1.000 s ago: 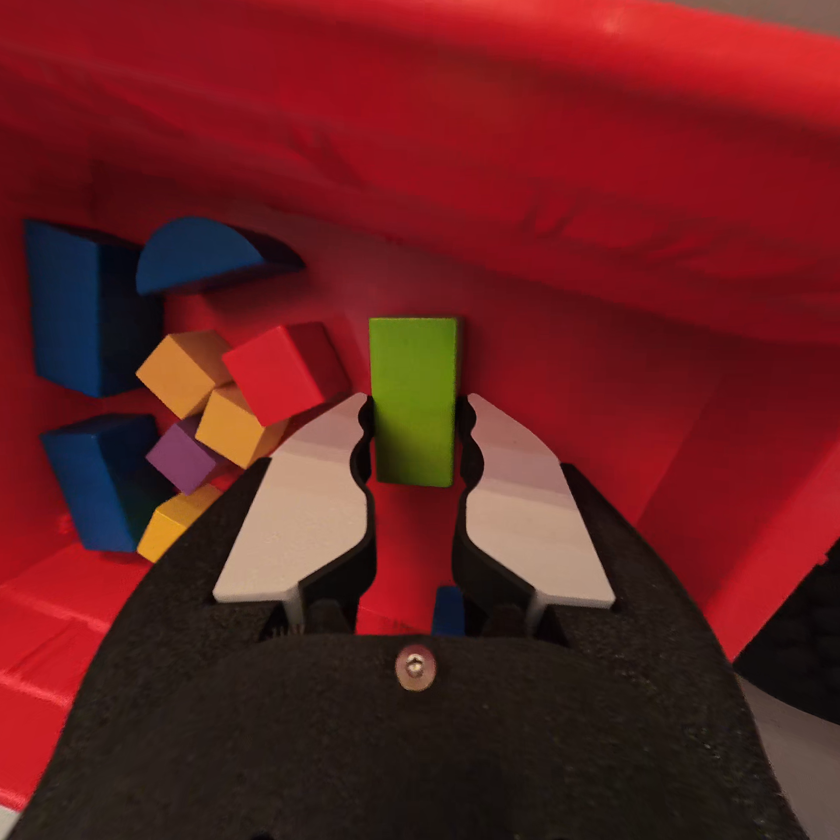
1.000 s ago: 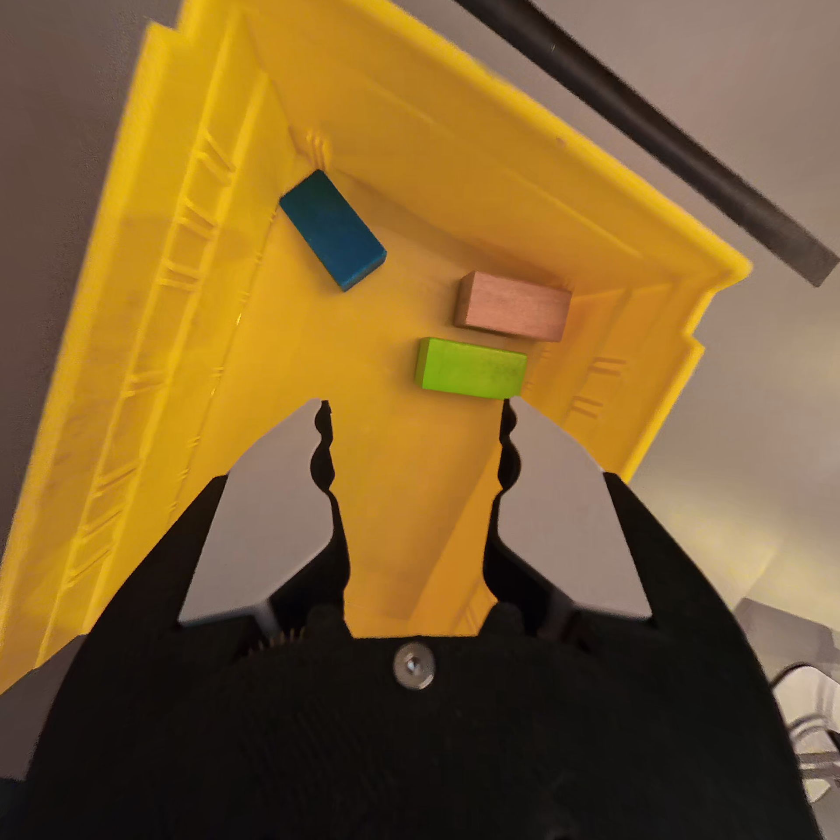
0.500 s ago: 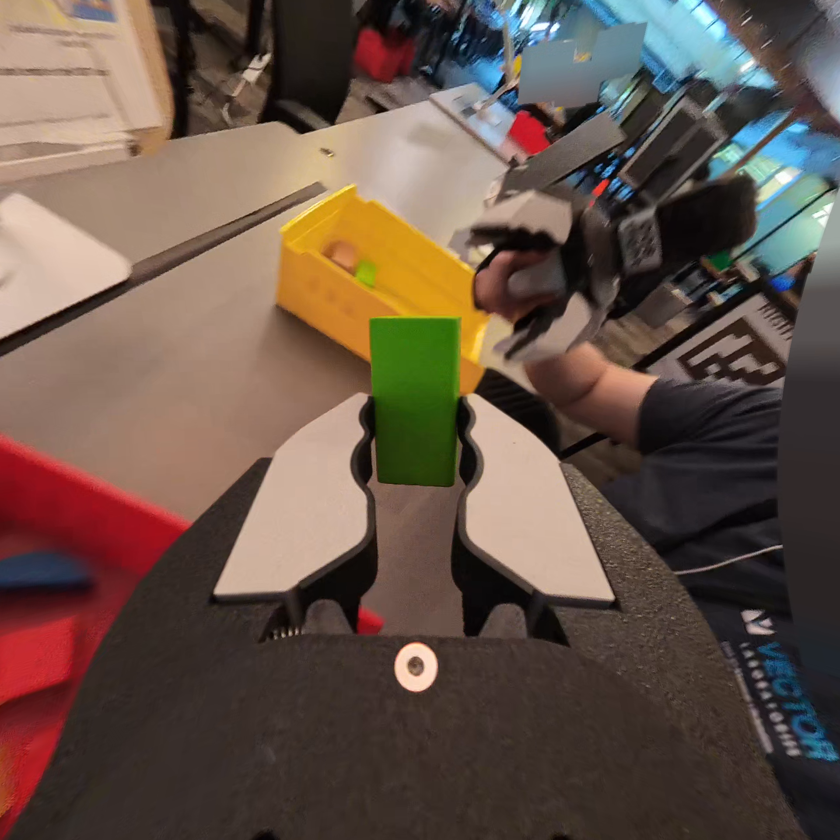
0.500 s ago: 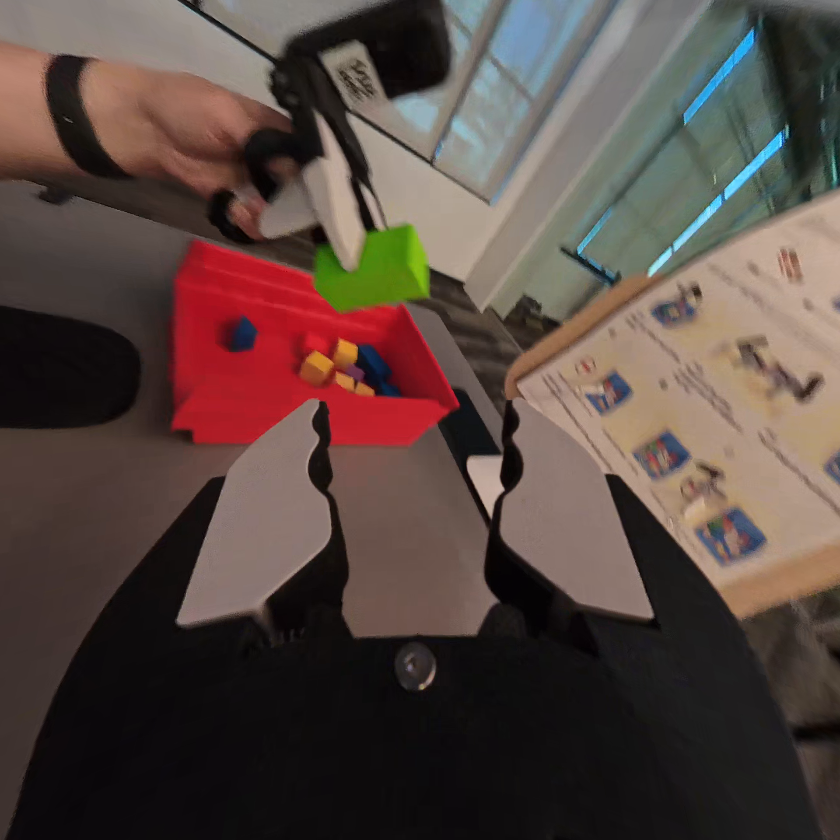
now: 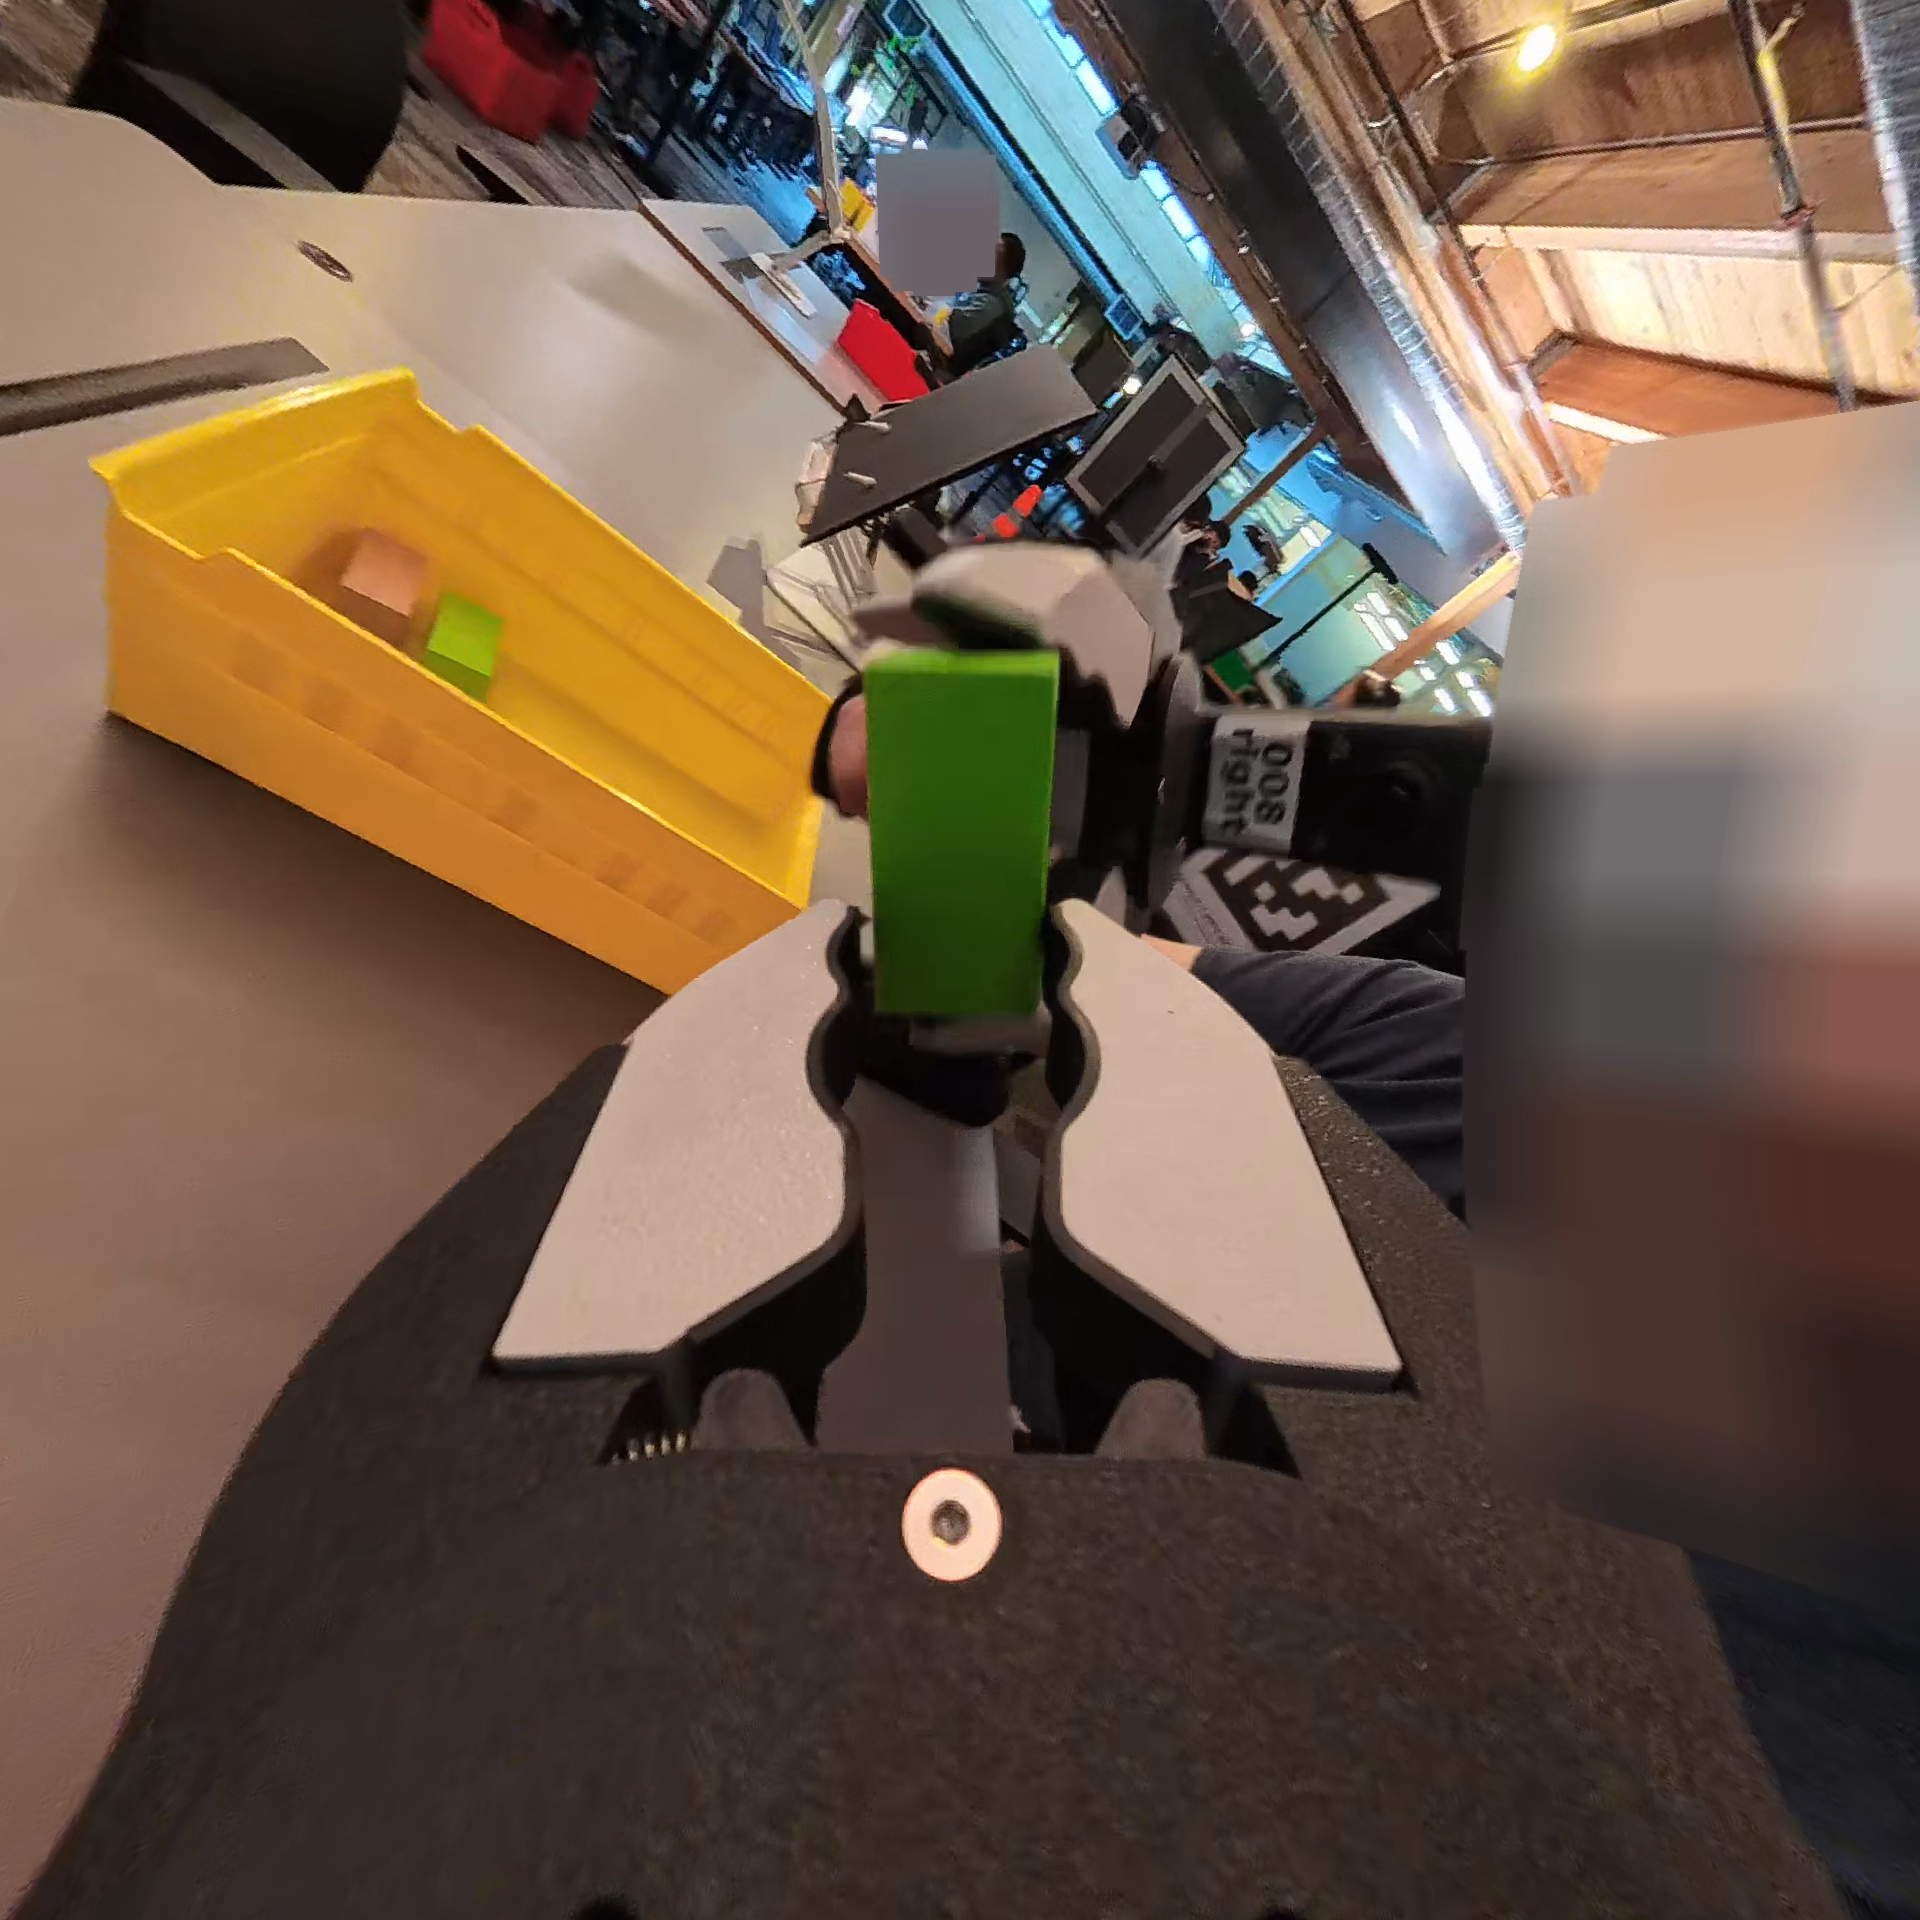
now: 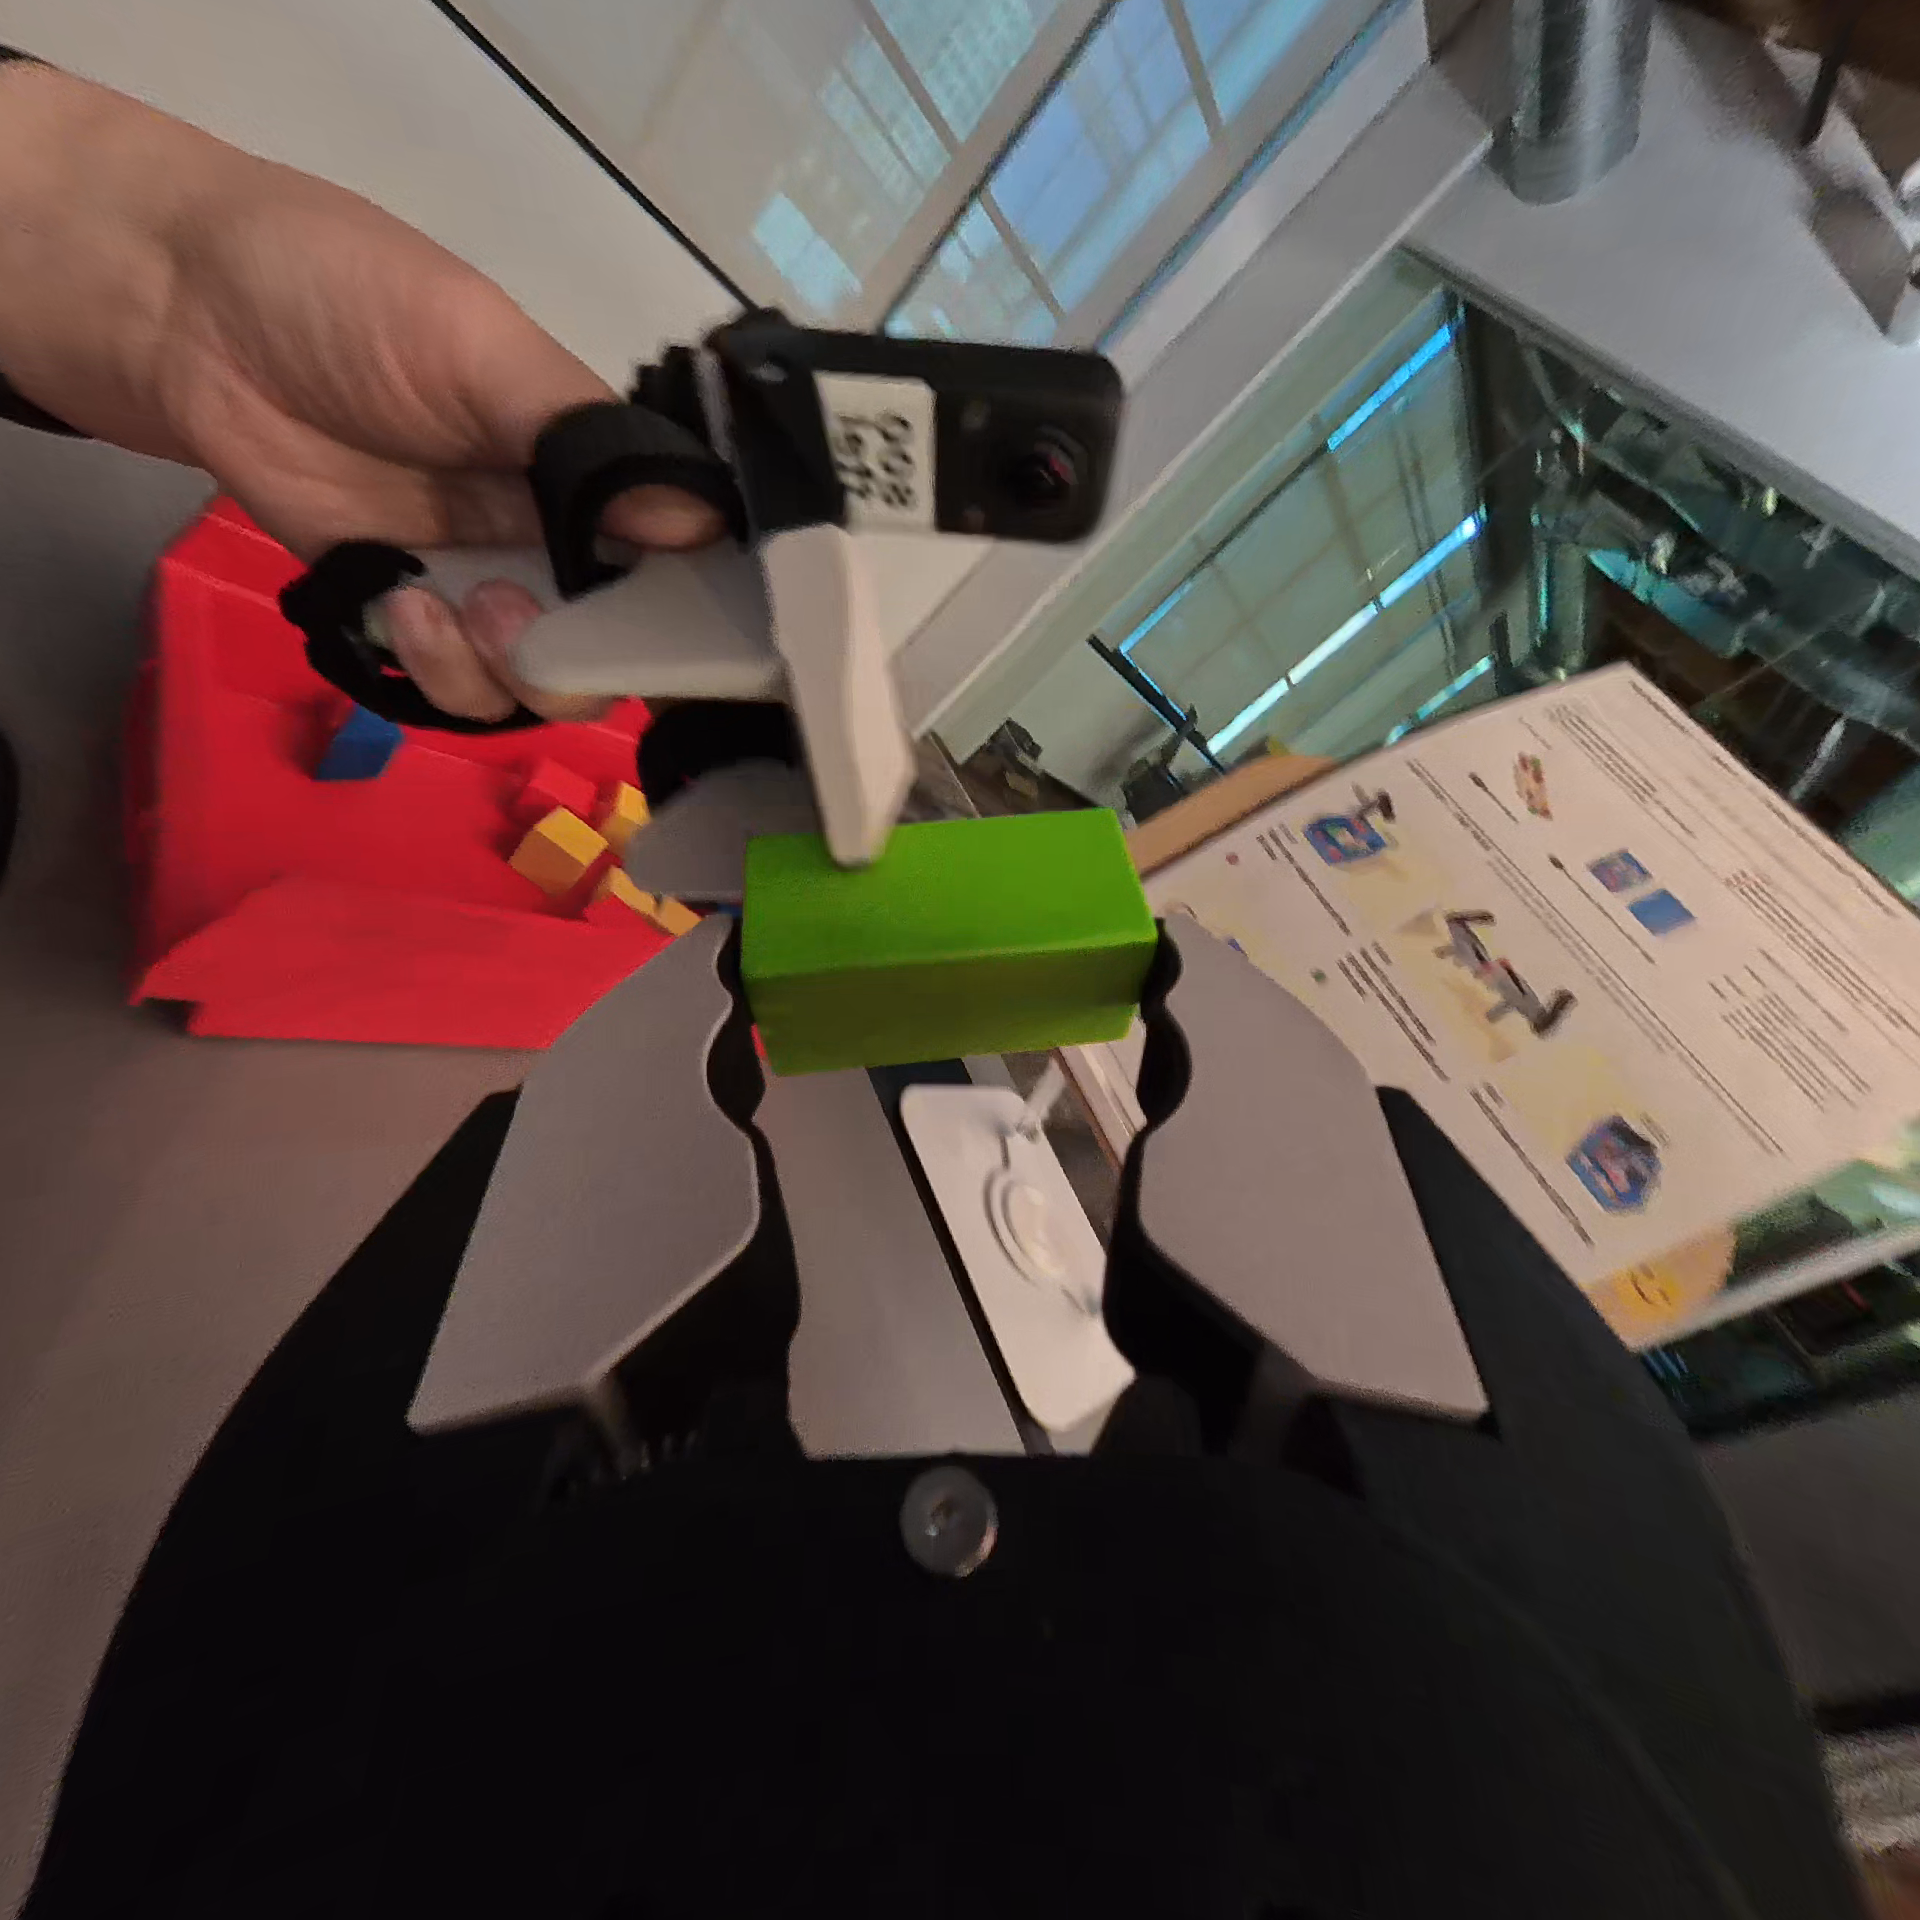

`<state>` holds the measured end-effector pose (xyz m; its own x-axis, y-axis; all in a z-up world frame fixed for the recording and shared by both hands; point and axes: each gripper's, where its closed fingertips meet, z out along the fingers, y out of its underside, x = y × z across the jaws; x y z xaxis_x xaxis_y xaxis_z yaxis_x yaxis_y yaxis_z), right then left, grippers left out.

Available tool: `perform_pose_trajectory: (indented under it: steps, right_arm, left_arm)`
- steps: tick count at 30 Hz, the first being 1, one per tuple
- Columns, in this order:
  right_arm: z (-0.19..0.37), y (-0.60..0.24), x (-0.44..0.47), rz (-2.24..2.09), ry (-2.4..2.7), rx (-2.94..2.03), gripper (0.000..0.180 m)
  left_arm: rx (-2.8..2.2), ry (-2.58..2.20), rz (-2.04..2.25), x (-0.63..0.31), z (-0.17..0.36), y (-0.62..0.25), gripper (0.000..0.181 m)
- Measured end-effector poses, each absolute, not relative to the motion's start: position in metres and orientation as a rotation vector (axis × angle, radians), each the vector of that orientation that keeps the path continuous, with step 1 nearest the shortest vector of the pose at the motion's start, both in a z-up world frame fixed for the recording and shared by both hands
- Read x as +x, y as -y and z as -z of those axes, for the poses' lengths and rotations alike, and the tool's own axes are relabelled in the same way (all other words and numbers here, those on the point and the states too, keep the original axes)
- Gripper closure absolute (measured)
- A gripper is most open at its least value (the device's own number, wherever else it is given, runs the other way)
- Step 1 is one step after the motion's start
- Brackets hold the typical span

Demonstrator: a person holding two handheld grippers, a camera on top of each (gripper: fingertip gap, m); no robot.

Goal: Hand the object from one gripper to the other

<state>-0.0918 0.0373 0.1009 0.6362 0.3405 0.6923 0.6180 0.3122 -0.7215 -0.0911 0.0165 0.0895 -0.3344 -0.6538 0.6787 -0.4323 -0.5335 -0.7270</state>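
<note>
A green block [image 5: 956,831] is clamped upright between the fingers of my left gripper [image 5: 951,925], which is shut on its lower part. In the right wrist view the same green block [image 6: 935,935] lies crosswise between the fingertips of my right gripper [image 6: 940,966]. Its jaws stand open at full width, one at each end of the block. The left gripper [image 6: 774,842] shows there from the front, held by a hand [image 6: 260,343]. The right gripper [image 5: 987,810] shows behind the block in the left wrist view.
A yellow bin [image 5: 468,790] on the grey table holds a second green block [image 5: 462,644] and a tan block [image 5: 384,571]. A red bin [image 6: 364,935] holds several coloured blocks [image 6: 561,842]. A printed poster [image 6: 1558,987] and a white flat plate [image 6: 1029,1226] lie to the right.
My left gripper lifted the green block out of the red bin and swung toward the right gripper. My right gripper left the yellow bin and closed in until the block sits between its open fingertips.
</note>
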Motion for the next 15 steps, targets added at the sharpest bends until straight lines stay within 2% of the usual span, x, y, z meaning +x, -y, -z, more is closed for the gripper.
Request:
perform_pose_trajectory:
  steps: [2,5,9,12,15]
  right_arm:
    - [-0.106,-0.039,-0.054,0.256,0.853,-1.393,0.107]
    - [-0.089,-0.043,0.059,0.318,0.562,-1.790,0.107]
    - [0.005,-0.015,0.187,0.218,-0.058,-2.330,0.107]
    - [0.078,0.008,0.214,0.248,-0.217,-2.572,0.107]
    - [0.123,0.022,0.217,0.277,-0.277,-2.715,0.107]
  left_arm:
    - [-1.718,-1.434,1.876,-0.095,-0.083,-0.025,0.148]
    - [-1.750,-1.472,1.626,-0.109,-0.068,-0.038,0.148]
    - [-1.773,-1.535,1.415,-0.125,-0.053,-0.042,0.148]
    - [-1.765,-1.562,1.412,-0.127,-0.053,-0.033,0.148]
    - [-1.766,-1.590,1.404,-0.127,-0.053,-0.025,0.148]
